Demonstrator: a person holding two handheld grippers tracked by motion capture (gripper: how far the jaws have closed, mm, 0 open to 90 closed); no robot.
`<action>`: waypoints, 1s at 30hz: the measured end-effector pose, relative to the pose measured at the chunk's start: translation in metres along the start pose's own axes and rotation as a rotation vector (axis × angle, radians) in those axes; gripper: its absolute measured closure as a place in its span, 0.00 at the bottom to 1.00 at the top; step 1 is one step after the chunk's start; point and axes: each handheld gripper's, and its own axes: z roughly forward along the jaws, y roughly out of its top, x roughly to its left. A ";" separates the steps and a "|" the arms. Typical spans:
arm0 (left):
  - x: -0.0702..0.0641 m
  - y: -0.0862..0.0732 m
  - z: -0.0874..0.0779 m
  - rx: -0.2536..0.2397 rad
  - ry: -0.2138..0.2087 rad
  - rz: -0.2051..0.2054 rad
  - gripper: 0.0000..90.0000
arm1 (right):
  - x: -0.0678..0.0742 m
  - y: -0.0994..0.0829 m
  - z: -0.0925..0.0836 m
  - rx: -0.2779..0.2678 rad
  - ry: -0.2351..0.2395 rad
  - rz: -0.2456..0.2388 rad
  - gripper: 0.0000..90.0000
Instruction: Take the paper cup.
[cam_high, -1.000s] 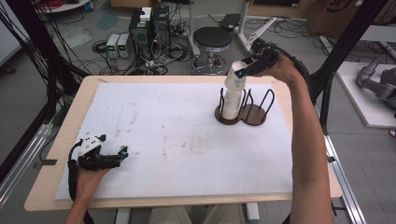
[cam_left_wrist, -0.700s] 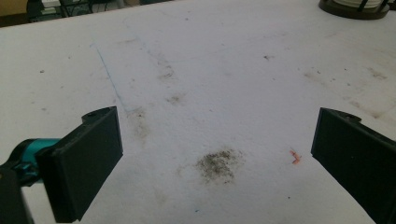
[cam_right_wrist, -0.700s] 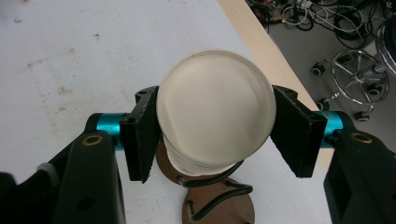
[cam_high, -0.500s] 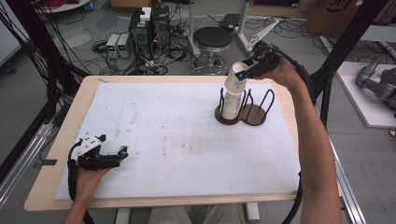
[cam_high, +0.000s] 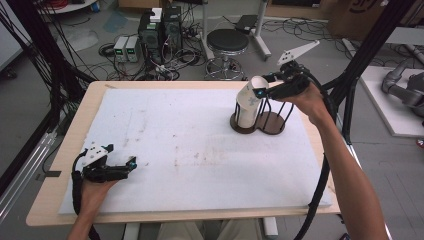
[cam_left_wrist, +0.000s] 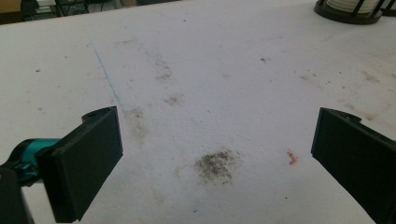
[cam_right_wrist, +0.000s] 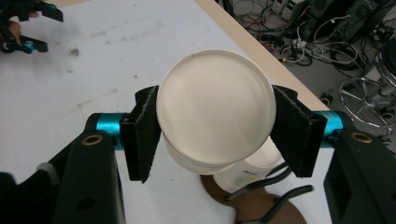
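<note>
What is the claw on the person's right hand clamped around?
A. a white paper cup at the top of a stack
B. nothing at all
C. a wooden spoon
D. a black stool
A: in the right gripper view the right claw presses its two black pads against the sides of a white paper cup, upside down on the stack in the wire cup holder.

A light wooden table carries a white, stained mat that covers nearly all its top. On the mat's far right stands a dark round-based wire cup rack. The left gripper rests at the mat's near left.
</note>
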 end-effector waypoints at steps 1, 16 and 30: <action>0.000 0.000 0.000 0.000 -0.001 -0.002 0.02 | 0.000 0.000 0.000 0.000 0.000 0.000 0.43; 0.001 0.000 -0.001 -0.011 -0.008 -0.009 0.02 | 0.053 -0.033 -0.014 -0.194 0.049 0.026 0.43; 0.002 0.000 -0.001 -0.013 -0.010 -0.017 0.02 | 0.082 -0.066 0.006 -0.298 0.141 0.034 0.43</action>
